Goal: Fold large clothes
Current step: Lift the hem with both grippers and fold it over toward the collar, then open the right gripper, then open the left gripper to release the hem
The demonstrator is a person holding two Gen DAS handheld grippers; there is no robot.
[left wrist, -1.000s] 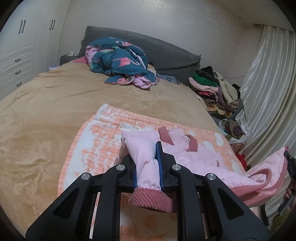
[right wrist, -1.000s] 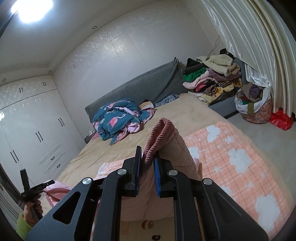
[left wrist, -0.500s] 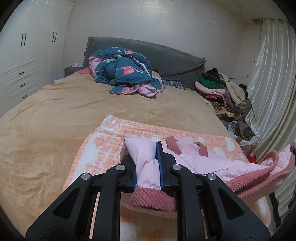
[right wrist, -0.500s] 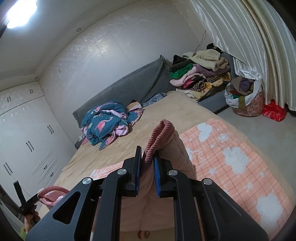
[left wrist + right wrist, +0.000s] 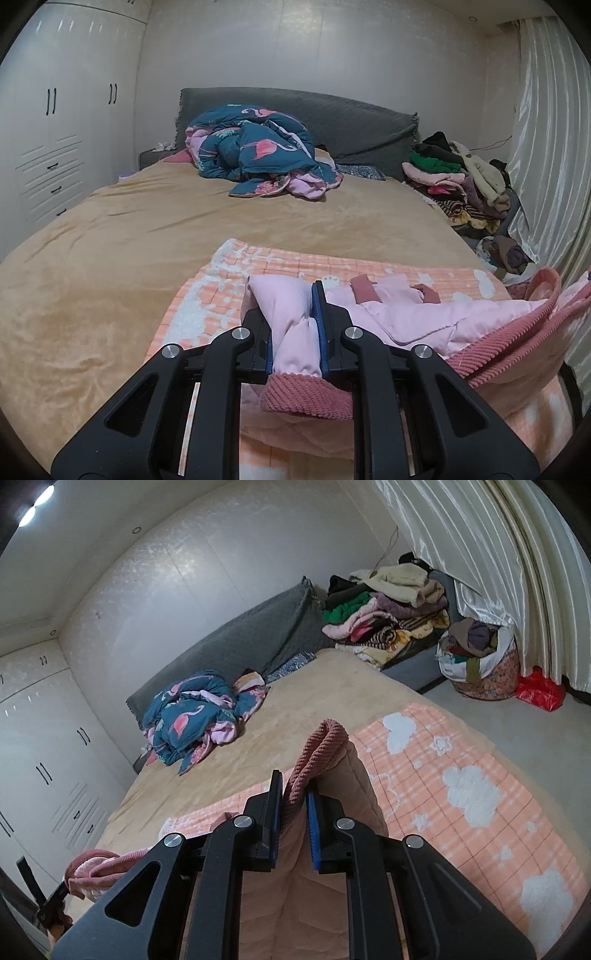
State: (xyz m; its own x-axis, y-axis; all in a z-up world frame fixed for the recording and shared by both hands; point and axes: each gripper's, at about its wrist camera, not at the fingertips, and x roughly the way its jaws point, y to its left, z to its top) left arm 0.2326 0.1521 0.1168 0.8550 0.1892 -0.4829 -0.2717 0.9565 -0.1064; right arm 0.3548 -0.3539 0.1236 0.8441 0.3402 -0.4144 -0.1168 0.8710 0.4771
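Pink padded jacket (image 5: 417, 317), clamped at two points and stretched between them above an orange checked blanket (image 5: 221, 295) on the bed (image 5: 110, 258). Left gripper (image 5: 295, 332) is closed on a smooth quilted sleeve just above its ribbed rose cuff (image 5: 303, 397); right gripper (image 5: 293, 812) is closed on a corded rose hem (image 5: 317, 753), with matte quilted lining hanging below its jaws. Compared with a second earlier, both views sit lower and nearer the blanket, and more of the jacket body lies ahead of the left gripper, suggesting the garment is being laid flat for folding. Fabric is soft and puffy and will likely slump.
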